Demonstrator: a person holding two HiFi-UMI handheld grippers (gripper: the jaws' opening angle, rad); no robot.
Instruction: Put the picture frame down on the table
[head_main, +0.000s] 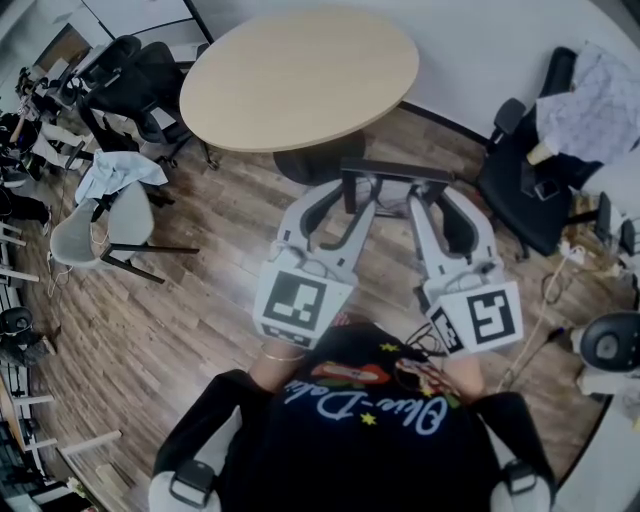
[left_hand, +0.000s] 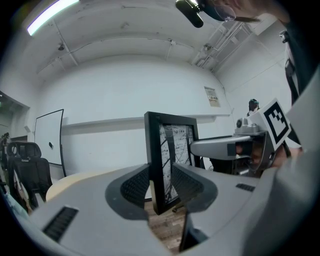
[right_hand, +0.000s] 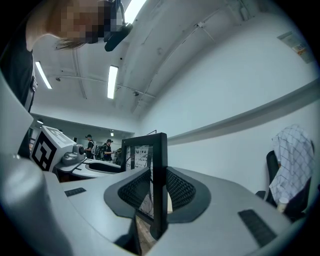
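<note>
Hanging short of the table (head_main: 300, 75), the picture frame (head_main: 395, 172) was clamped edgewise by left gripper (left_hand: 160, 184) and right gripper (right_hand: 159, 192). Tilting was thereby judged prevented.

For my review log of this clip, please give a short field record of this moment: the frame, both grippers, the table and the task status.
object: picture frame, black, upright, held in the air
left gripper: jaws closed on one side edge of the frame
right gripper: jaws closed on the opposite side edge
table: round, light wood top, ahead of the frame
under the frame: wooden floor
task status: frame not yet set down on the table
</note>
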